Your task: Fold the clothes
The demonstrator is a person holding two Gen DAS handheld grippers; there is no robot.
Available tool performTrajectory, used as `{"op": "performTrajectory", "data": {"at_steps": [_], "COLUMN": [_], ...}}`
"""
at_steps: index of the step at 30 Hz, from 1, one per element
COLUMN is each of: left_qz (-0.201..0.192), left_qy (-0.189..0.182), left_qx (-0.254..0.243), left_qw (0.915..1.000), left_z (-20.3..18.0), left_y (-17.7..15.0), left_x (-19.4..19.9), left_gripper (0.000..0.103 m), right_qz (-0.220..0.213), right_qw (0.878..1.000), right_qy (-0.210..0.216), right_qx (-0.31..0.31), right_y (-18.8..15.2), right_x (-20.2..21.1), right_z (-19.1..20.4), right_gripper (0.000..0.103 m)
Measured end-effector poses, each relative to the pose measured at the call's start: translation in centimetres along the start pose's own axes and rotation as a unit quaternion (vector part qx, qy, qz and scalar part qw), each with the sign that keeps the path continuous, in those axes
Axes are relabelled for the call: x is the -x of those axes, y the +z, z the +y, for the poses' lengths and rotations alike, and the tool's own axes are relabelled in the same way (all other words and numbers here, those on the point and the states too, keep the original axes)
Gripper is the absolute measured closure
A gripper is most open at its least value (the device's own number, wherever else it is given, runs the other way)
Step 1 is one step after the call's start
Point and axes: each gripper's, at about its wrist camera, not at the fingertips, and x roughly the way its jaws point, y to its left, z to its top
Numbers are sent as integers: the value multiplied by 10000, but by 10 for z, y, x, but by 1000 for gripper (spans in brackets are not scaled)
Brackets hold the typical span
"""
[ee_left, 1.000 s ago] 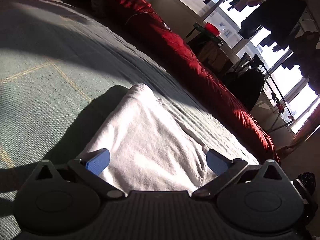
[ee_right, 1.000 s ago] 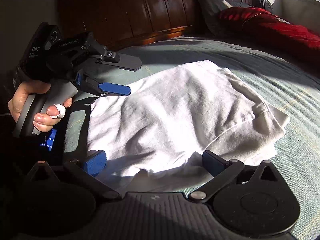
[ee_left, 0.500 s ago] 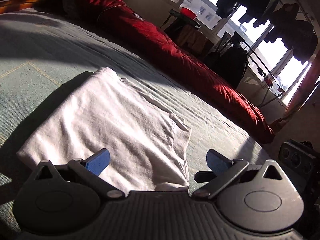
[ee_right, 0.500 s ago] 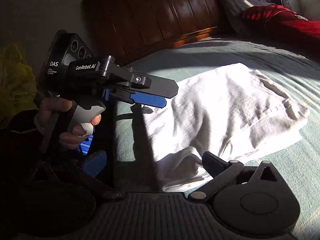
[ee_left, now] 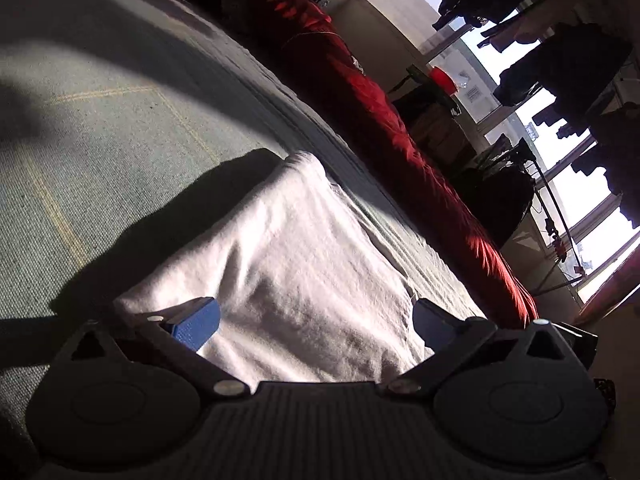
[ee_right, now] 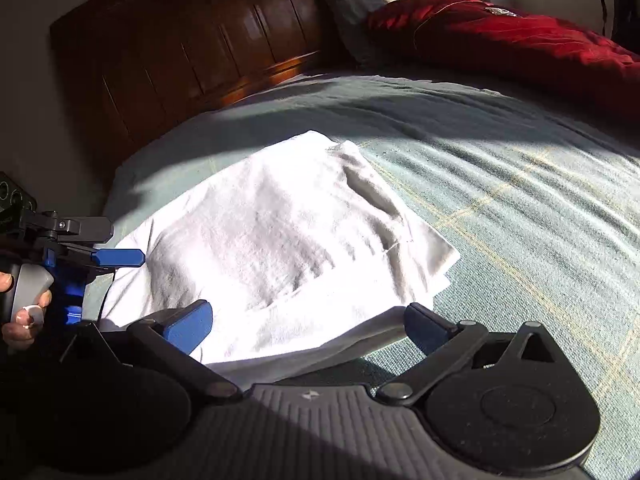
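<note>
A white garment (ee_right: 280,240) lies folded into a rough rectangle on the green bedspread (ee_right: 520,184), lit by sun. In the left wrist view the same garment (ee_left: 296,280) fills the space between and ahead of my left gripper (ee_left: 316,320), whose blue-padded fingers stand wide apart with nothing pinched. My right gripper (ee_right: 308,320) is open too, low at the garment's near edge, fingers straddling the cloth. In the right wrist view the left gripper (ee_right: 116,248) shows at the garment's left edge, jaws apart, held by a hand (ee_right: 20,312).
A red duvet (ee_left: 400,136) runs along the far side of the bed. A dark wooden headboard (ee_right: 200,40) and a grey pillow (ee_right: 352,4) stand at the bed's head. A window (ee_left: 560,152) with dark hanging clothes (ee_left: 560,60) lies beyond the bed.
Both grippers have swung around the garment: the left one lifted away, then came back low at its left edge. The right one moved back over the near edge. The garment looks flatter and squarer.
</note>
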Motion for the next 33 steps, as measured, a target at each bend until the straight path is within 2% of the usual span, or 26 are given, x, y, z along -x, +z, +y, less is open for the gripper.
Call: {"op": "performTrajectory", "data": {"at_steps": [4, 7, 8, 10, 13, 19, 22, 24, 29, 33], "left_qz": [-248, -126, -129, -206, -317, -229, -163, -154, -227, 63], "left_qy": [228, 845, 879, 825, 486, 360, 791, 802, 529, 974], "left_qx": [-428, -609, -545, -390, -451, -572, -509, -402, -814, -1191], "left_qw": [9985, 9945, 9946, 9956, 9973, 9975, 9954, 9958, 9950, 9881], "left_z": [-19, -15, -13, -13, -26, -41, -30, -24, -54, -64], "left_y": [11, 15, 15, 17, 26, 46, 46, 43, 22, -9], "left_x": [-6, -23, -24, -19, -15, -52, -77, -80, -40, -25], "left_gripper": [1, 1, 1, 1, 1, 1, 1, 1, 1, 1], "right_qz": [15, 224, 272, 306, 242, 230, 194, 162, 151, 101], "right_qw": [9996, 9989, 9985, 9980, 9976, 9992, 9995, 9990, 9984, 9972], "right_qy": [213, 308, 350, 358, 434, 200, 215, 242, 122, 141], "right_qx": [162, 254, 314, 426, 490, 247, -82, -330, -536, -733], "right_y": [-10, -19, -25, -38, -58, -91, -101, -108, -116, -121], "right_x": [35, 53, 61, 81, 108, 133, 136, 140, 156, 162], "right_z": [24, 47, 55, 66, 75, 81, 79, 74, 63, 59], "right_gripper": [0, 0, 0, 0, 0, 0, 0, 0, 0, 0]}}
